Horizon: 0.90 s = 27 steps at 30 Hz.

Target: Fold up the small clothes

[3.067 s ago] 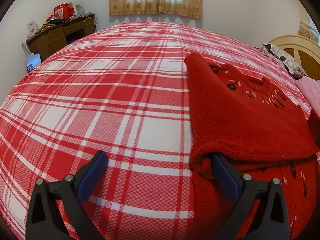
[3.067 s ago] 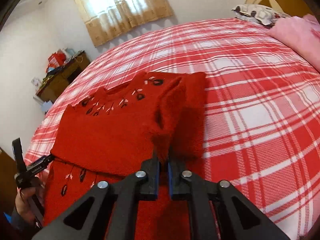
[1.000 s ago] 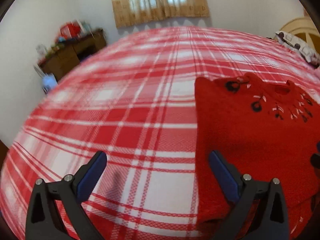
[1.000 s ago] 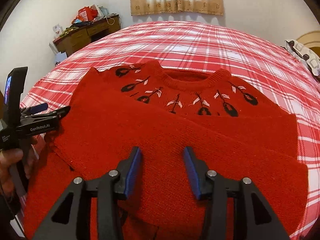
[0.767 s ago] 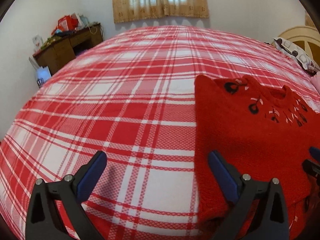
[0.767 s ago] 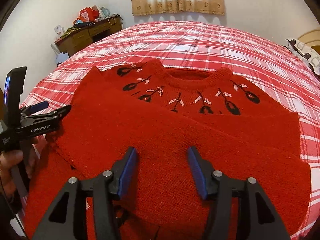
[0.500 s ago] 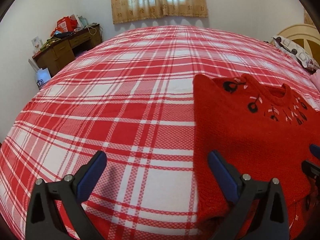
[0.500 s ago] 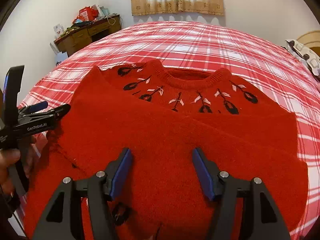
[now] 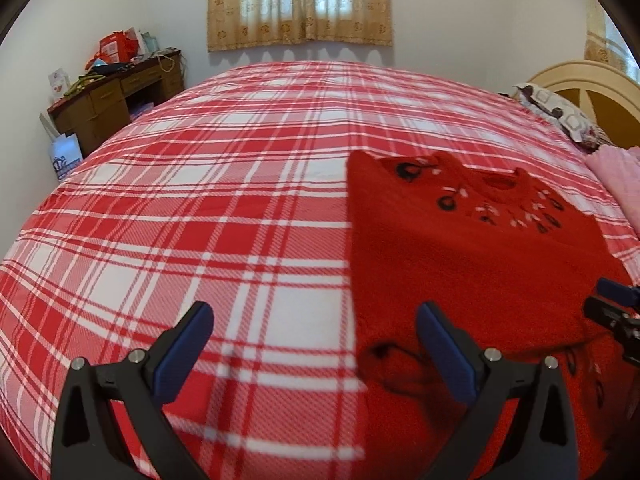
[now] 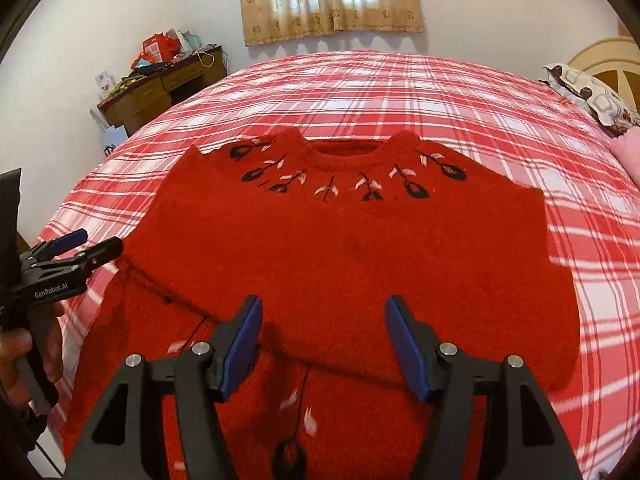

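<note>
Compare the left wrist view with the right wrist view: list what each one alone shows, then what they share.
Left wrist only: a wide stretch of bare plaid bedspread left of the red sweater, and the left gripper head-on, jaws open with nothing between them.

Right wrist only: the sweater's whole neckline and flower embroidery, the fold edge across its body, the hand holding the left gripper, and the right gripper open over the sweater.

Both: the sweater, bedspread, curtain, cluttered wooden desk and patterned pillow.

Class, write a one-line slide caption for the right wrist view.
Open right gripper above a folded red knitted sweater on a red-and-white plaid bedspread, left gripper alongside.
</note>
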Tool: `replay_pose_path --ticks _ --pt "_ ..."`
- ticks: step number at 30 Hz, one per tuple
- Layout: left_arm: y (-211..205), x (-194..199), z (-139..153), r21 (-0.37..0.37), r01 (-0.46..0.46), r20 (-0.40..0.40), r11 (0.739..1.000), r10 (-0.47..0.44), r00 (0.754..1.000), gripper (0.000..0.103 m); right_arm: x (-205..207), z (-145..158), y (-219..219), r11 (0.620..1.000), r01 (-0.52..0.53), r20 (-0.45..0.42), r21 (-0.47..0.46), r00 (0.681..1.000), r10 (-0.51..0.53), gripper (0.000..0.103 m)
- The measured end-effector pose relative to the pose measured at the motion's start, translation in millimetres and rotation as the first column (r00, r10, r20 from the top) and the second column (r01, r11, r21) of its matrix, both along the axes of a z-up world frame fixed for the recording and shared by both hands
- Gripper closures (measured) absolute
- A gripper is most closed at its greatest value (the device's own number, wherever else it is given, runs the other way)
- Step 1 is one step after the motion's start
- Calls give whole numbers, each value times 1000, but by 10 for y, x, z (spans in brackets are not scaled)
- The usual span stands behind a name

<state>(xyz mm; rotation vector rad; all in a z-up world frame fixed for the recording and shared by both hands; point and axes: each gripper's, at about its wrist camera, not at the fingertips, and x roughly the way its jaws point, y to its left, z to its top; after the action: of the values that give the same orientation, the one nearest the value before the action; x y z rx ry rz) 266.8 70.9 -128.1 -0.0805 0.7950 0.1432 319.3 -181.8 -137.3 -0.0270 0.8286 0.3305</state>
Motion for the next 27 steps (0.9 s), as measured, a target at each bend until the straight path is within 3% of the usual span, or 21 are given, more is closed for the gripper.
replay_pose_path --ticks 27 --pt "-379 -1110 -100 -20 190 -48 982 -190 981 0 -1124 -152 -430 999 45 -79 -16 996 -46 38"
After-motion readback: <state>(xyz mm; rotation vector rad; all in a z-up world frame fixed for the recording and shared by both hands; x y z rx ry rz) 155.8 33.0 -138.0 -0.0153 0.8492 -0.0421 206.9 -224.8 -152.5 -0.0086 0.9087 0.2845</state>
